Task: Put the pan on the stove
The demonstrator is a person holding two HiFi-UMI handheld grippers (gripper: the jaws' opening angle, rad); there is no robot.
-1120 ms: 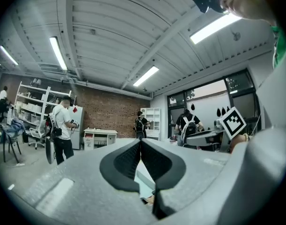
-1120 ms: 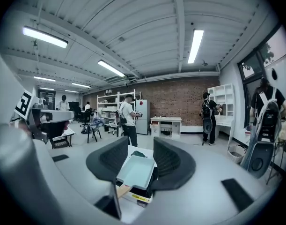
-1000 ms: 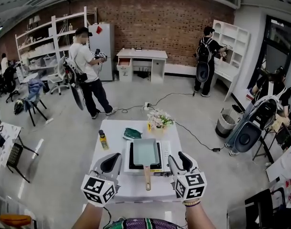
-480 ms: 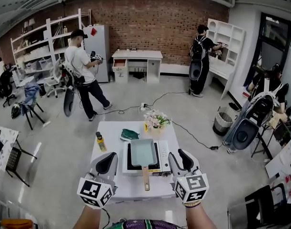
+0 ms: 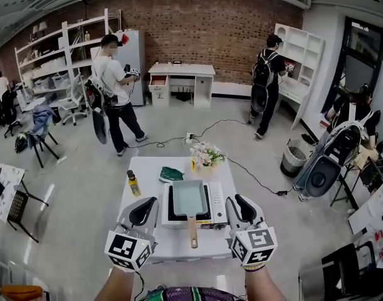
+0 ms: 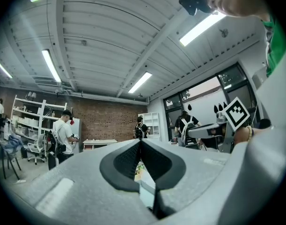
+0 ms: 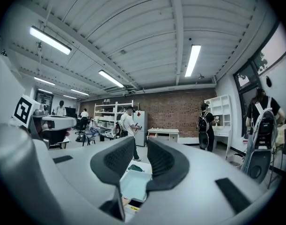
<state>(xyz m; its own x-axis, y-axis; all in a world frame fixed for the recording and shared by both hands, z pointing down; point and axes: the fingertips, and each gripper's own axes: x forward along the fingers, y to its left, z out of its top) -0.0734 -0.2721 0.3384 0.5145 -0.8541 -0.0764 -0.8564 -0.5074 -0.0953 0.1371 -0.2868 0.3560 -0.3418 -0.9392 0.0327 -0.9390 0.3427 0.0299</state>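
The pan (image 5: 190, 198) hides most of the stove (image 5: 218, 210); your level left gripper (image 5: 143, 211) is closed and empty, right gripper (image 5: 241, 207) just closing, half-apart, empty

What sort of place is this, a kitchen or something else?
Probably a workshop or lab, not a kitchen: a brick wall, open shelving, a desk, and a portable stove with a pan on a lone white table mid-floor.

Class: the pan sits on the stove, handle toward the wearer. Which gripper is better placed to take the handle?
Right, probably. The right gripper, jaws just closing, stands open and empty, looking onto the pan; the left gripper is shut. The handle lies midway between both.
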